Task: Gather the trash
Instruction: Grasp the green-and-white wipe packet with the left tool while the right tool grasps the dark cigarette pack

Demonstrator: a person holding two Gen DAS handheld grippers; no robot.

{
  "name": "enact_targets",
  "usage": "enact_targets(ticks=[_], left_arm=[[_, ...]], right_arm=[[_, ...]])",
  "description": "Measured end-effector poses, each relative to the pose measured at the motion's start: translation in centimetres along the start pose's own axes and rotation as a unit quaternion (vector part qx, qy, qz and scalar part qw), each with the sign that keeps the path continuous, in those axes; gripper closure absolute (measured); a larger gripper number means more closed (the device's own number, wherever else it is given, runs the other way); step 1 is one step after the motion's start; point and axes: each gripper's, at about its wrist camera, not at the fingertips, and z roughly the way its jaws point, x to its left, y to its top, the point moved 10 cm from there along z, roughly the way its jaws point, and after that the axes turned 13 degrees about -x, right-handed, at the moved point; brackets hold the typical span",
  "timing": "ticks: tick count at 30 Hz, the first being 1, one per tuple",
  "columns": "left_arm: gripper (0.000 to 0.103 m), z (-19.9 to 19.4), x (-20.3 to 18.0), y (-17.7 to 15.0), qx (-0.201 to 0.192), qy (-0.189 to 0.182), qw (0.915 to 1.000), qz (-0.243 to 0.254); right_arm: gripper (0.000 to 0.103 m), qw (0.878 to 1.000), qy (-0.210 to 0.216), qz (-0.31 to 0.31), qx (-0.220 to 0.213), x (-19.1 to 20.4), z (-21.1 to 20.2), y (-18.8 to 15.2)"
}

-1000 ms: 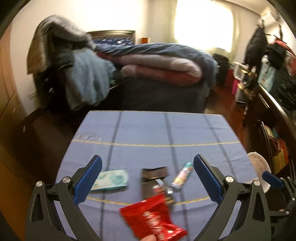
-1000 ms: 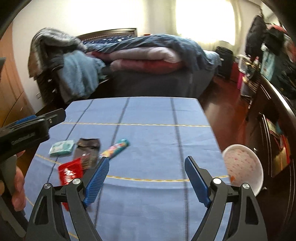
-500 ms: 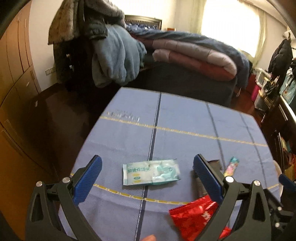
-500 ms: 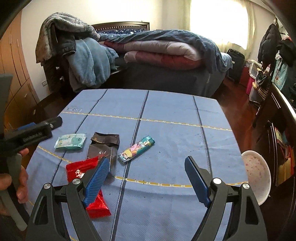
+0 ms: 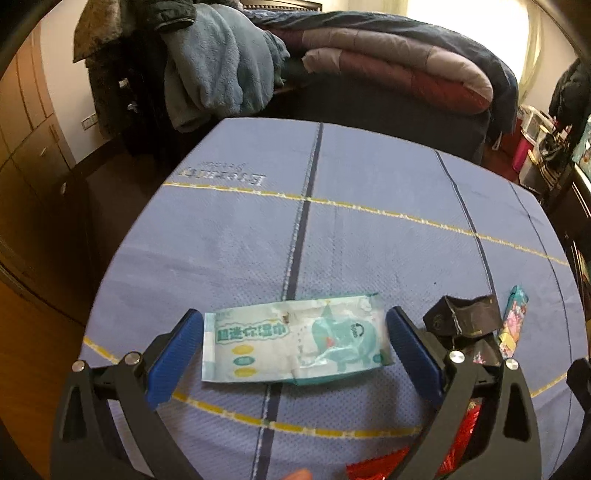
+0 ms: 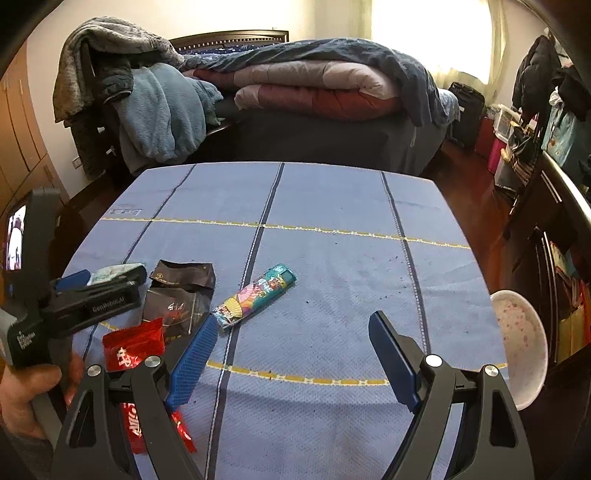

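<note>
Behind blue tablecloth (image 6: 332, 295), a bed (image 6: 314, 92).

Blown-out window (image 6: 428, 33) backlight, dim room, fisheye-bent edges

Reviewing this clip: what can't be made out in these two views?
- Red wrapper: left view, mostly behind the left tongs.
- Wipes packet: right view, mostly covered by those tongs.
- Bowl: right view, contents unclear; table edge hides what supports it.
</note>
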Motion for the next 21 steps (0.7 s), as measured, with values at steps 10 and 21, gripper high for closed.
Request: enact_targets(ticks=[10, 21], left_arm=[[0.022, -0.5, 0.2, 1.0, -0.036, 0.007, 0.9992, 0.015], [0.023, -2.8, 6.1, 3.0, -0.063, 0.025, 0.9962, -0.055]], right_arm=[[0.019, 0.999, 0.027, 0.018, 0.023, 1.7, 3.0, 0.1], [0.016, 0.996, 0.084, -0.007, 0.035, 8.3, 5.0, 0.8]])
